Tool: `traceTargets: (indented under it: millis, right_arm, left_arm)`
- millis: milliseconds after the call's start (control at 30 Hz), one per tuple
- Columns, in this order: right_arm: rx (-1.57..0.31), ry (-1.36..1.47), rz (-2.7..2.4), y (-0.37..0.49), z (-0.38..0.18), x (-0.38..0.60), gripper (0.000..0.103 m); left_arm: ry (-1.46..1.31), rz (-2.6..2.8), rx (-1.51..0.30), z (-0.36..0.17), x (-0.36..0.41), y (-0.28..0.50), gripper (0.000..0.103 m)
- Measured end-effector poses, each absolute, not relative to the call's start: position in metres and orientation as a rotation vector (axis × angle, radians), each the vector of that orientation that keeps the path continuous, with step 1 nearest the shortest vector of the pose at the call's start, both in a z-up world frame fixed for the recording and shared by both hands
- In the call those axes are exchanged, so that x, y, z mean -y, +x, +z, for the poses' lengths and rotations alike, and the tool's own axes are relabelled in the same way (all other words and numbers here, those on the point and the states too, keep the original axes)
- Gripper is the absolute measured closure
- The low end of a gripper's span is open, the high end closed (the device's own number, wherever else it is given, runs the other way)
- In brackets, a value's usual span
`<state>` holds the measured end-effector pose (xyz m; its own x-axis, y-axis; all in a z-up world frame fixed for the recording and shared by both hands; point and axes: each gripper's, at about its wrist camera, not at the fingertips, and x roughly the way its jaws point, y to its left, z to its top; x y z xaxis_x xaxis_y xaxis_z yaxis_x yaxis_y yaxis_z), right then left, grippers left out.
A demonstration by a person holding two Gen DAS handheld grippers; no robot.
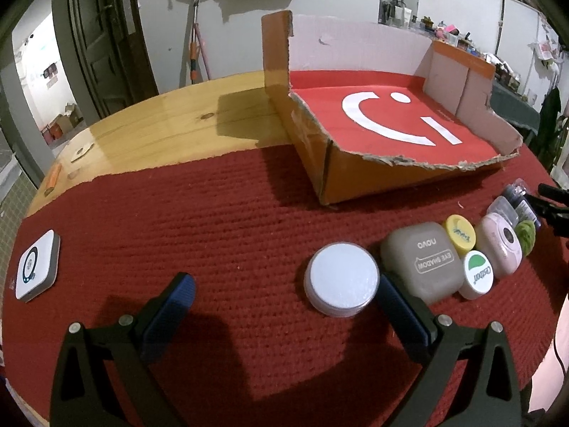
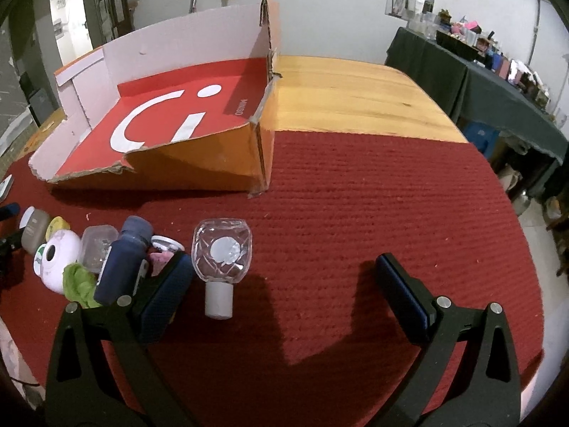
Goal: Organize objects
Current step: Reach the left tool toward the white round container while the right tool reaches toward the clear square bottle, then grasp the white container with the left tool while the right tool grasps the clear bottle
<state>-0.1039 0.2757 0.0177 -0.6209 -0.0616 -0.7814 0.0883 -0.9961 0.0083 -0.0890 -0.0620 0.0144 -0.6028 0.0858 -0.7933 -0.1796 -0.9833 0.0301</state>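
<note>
A: How do the two tools stand?

B: The left tool (image 1: 286, 290) is spread wide over the red mat (image 1: 213, 220), holding nothing. One round white tin (image 1: 340, 279) lies flat just inside its right-hand finger (image 1: 400, 306), touching it or nearly so. The right tool (image 2: 284, 284) is just as wide and also empty. One clear glass bottle (image 2: 221, 252) with a white cap lies on its side between its fingers, nearer the left-hand one.

A: What else waits on the tabletop (image 1: 170, 121)?

B: A cluster to the right of the tin in the left view. I count one grey eye-shadow case (image 1: 425, 261), one yellow lid (image 1: 460, 235), one white lid with a green mark (image 1: 478, 274), one pale pink rounded case (image 1: 499, 249), one small clear box (image 1: 503, 210), one dark blue bottle (image 2: 124, 259), one green fuzzy scrap (image 1: 526, 235). They sit touching or just beside one another. The right view also shows something pink (image 2: 161, 259) behind the left-hand finger; I cannot tell what it is.

A: And apart from the cluster?

B: One white square device (image 1: 35, 267) with a ring mark lies well apart, at the mat's far left.

A: The box?

B: One torn cardboard box (image 1: 355, 174), orange outside, red inside with a white printed mark, sits open beyond the items, partly on the mat. Nothing lies in it.
</note>
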Motion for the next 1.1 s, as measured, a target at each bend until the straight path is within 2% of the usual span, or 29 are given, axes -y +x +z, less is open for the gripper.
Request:
traceTargets:
  millis: [133, 167, 200, 267, 367, 433, 467, 867, 1100]
  right_arm:
    - [-0.006, 1.313, -2.726, -0.103, 0.017, -0.277, 0.0]
    - [0.002, 1.301, -2.725, -0.102, 0.018, -0.277, 0.002]
    - [0.004, 1.291, -2.723, -0.102, 0.018, -0.275, 0.006]
    - [-0.013, 1.27, -2.72, -0.1, 0.019, -0.271, 0.016]
    - [-0.022, 1.236, -2.686, -0.098, 0.021, -0.264, 0.04]
    - [-0.011, 1.221, -2.667, -0.098, 0.023, -0.26, 0.072]
    - [0.004, 1.221, -2.657, -0.097, 0.023, -0.258, 0.071]
    - [-0.001, 1.071, -2.687, -0.073, 0.067, -0.253, 0.071]
    - [0.05, 1.068, -2.676, -0.068, 0.068, -0.257, 0.071]
  left_arm:
    - [-1.302, 2.68, -0.156, 0.014, 0.062, -0.088, 0.002]
    - [-1.287, 2.668, -0.139, 0.014, 0.062, -0.088, 0.007]
    - [-1.274, 2.655, -0.124, 0.014, 0.062, -0.087, 0.013]
    - [-1.254, 2.651, -0.13, 0.015, 0.06, -0.085, 0.018]
    - [-1.214, 2.633, -0.137, 0.016, 0.056, -0.081, 0.033]
    - [-1.181, 2.612, -0.144, 0.017, 0.052, -0.077, 0.048]
    - [-1.167, 2.598, -0.144, 0.017, 0.05, -0.076, 0.061]
    - [-1.061, 2.63, -0.103, 0.055, 0.049, -0.058, 0.061]
    - [-1.023, 2.646, -0.088, 0.063, 0.048, -0.049, 0.061]
